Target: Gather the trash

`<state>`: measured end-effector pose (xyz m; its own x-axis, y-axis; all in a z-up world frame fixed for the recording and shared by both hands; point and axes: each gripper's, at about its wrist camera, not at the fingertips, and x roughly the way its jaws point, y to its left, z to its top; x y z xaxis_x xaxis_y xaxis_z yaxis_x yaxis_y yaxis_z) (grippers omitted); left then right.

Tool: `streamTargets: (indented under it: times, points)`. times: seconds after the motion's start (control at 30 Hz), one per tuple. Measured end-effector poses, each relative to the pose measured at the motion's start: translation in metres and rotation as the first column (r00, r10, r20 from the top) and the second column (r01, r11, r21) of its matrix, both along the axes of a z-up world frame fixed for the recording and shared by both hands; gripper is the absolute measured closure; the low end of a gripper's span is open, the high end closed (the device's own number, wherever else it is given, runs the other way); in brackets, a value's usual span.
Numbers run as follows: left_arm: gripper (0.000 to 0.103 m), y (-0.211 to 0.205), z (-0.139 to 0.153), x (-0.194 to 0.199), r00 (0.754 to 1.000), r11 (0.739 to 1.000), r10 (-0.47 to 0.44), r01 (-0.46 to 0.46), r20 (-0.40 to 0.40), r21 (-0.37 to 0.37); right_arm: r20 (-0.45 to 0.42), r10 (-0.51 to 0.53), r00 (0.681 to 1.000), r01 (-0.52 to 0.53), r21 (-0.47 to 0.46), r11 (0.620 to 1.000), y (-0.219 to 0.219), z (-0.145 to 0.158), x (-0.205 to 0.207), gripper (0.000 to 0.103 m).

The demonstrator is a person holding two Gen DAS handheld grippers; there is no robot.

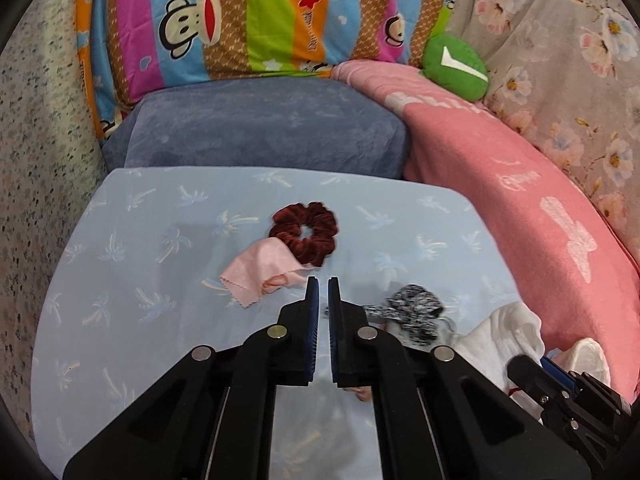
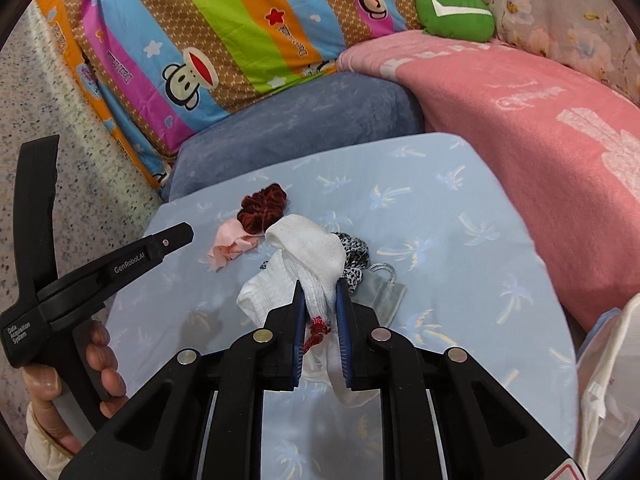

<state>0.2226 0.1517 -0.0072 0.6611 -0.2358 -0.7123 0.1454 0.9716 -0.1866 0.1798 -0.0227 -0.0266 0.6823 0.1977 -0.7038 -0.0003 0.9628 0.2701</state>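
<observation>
My right gripper (image 2: 319,285) is shut on a white mesh cloth (image 2: 310,254) with a bit of red string (image 2: 316,330) between the jaws, lifted over the light blue palm-print sheet (image 2: 440,220). My left gripper (image 1: 322,280) is shut and empty, its tips just right of a pink cloth scrap (image 1: 260,270). A dark red scrunchie (image 1: 305,233) lies on the scrap's far edge. A black-and-white speckled scrunchie (image 1: 414,308) lies to the right. The white cloth also shows in the left wrist view (image 1: 504,340), and the left gripper in the right wrist view (image 2: 188,234).
A grey drawstring pouch (image 2: 384,290) lies under the speckled scrunchie (image 2: 354,254). A blue-grey cushion (image 1: 260,128), a striped monkey-print pillow (image 1: 240,20), a pink blanket (image 1: 520,200) and a green plush (image 1: 456,66) ring the sheet. A white bag (image 2: 612,360) hangs at the right.
</observation>
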Motion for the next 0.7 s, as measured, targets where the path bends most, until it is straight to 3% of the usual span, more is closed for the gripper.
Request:
streamTargets:
  times: [0.3,0.7]
  points:
    - [0.098,-0.037,0.035,-0.043,0.994,0.997,-0.078,0.08,0.073,-0.022,0.078,-0.044,0.996,0.044,0.004,0.999,-0.03,0.042,-0.049,0.089]
    - [0.098,-0.083,0.058,-0.089,0.971,0.972,-0.209,0.22,0.119,-0.081,0.141,-0.149,0.979,0.145,0.034,0.989,-0.086,0.069,-0.105,0.089]
